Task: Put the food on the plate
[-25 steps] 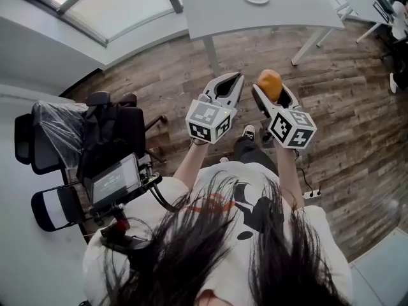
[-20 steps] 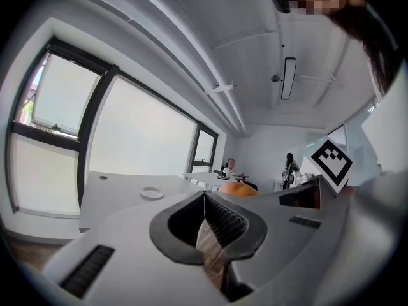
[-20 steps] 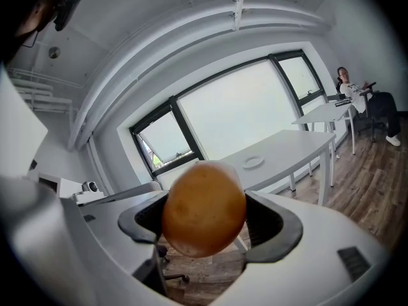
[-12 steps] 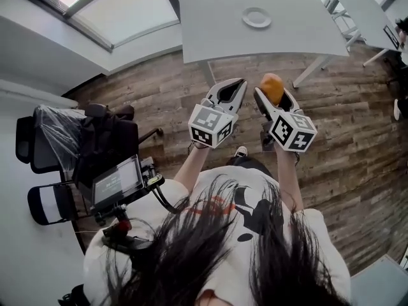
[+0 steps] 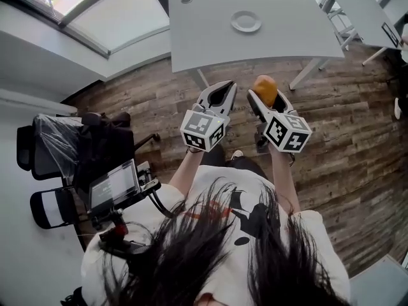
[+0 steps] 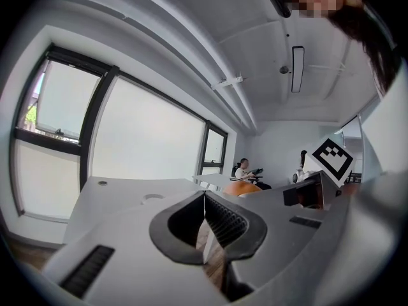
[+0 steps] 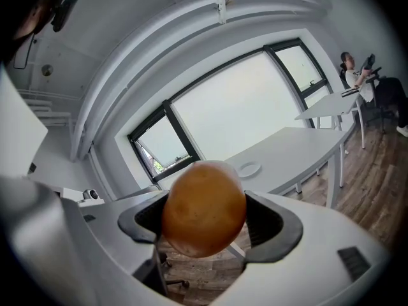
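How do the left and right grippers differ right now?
The left gripper is shut and empty; the right gripper is shut on the orange-brown food. The left jaws meet; the right jaws stand apart around it. Both hover over the floor, short of the table holding the plate.

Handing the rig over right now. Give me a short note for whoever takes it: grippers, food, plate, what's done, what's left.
Right hand-held gripper: shut on the round orange-brown food, held up in the air.
Left hand-held gripper: shut, empty.
Plate: empty, on the white table ahead, beyond both grippers.
Done: food picked up.
Left: carry it to the table, set it on the plate, open the jaws.
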